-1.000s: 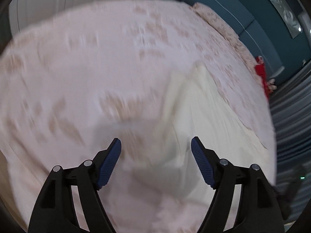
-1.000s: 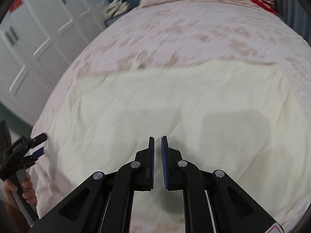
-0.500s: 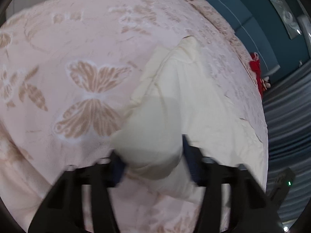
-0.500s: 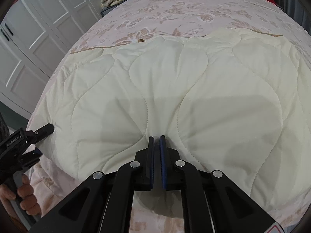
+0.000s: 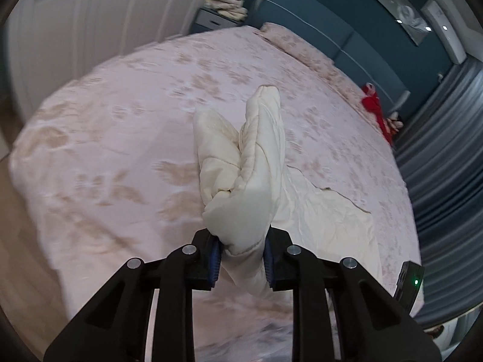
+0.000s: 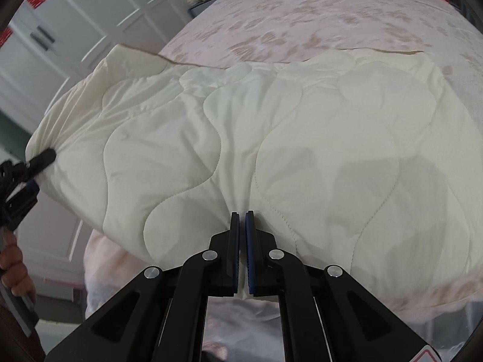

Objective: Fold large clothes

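Item: cream quilted padded blanket (image 6: 271, 138), wavy stitch lines, lying across a pink bed cover with beige butterfly print (image 5: 120, 138); most of it is spread on the bed, its near edge lifted

Left tongs (image 5: 241, 255): jaws have just been closing and now clench a bunched corner of the blanket (image 5: 247, 181), which stands up in a thick puffed wad between the blue pads; seen from the right wrist view, the same tongs (image 6: 36, 163) pull that corner clear of the bed at the left side, the holding hand (image 6: 13, 268) showing below

Right tongs (image 6: 242, 238): jaws nearly together, pinching a thin fold of the blanket's near edge, cloth puckering into the gap

Surroundings: white panelled wardrobe doors (image 6: 60, 30), dark teal headboard wall (image 5: 347, 30), red soft object (image 5: 374, 105) by the pillows, grey curtain (image 5: 446, 181)

Progress, as judged: early. Both near-edge grips look secured and the edge is raised; no fold line is laid yet, the far edge (image 6: 362, 52) lies flat and uncovered. Left to do: carry the held edge over to the far edge, align, release, then repeat to reduce the size
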The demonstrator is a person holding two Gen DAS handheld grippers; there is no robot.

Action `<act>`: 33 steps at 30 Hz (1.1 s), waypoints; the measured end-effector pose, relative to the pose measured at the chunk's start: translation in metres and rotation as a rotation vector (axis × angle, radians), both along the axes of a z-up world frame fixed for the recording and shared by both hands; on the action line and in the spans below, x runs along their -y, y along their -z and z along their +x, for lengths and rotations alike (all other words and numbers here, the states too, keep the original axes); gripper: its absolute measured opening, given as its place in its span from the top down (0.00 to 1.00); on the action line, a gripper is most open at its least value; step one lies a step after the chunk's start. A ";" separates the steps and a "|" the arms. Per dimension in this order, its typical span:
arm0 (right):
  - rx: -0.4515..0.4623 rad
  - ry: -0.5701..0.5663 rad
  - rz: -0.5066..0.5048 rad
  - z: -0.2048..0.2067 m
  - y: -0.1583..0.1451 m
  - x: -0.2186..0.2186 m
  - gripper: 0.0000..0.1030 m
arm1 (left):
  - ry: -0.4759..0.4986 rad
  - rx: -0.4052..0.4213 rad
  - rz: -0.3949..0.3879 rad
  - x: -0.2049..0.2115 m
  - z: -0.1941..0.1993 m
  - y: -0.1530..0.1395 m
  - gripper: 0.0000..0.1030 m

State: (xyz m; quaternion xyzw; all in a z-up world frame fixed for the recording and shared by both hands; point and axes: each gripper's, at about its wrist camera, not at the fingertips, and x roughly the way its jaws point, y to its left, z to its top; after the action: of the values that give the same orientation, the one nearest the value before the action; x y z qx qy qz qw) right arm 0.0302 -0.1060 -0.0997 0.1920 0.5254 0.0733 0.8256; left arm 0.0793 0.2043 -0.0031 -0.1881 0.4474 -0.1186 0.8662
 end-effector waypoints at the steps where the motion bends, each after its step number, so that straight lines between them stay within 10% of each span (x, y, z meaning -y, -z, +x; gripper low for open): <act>1: -0.010 -0.032 0.001 -0.001 0.005 -0.015 0.96 | -0.008 -0.001 0.009 -0.004 -0.002 -0.001 0.79; 8: -0.051 -0.080 -0.054 0.008 0.041 -0.049 0.96 | 0.099 0.046 0.046 0.026 -0.030 -0.020 0.80; 16: -0.029 0.038 0.187 -0.015 0.012 0.004 0.96 | 0.352 0.139 0.008 0.125 -0.047 -0.050 0.82; 33: -0.086 0.316 -0.200 -0.126 -0.042 0.141 0.95 | 0.668 -0.025 0.178 0.293 -0.085 0.038 0.82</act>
State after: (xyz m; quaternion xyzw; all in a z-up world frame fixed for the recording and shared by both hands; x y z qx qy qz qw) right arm -0.0956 -0.2468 -0.0580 0.1922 0.5282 -0.1182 0.8186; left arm -0.0053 -0.0883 -0.0410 0.0436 0.5033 -0.3537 0.7872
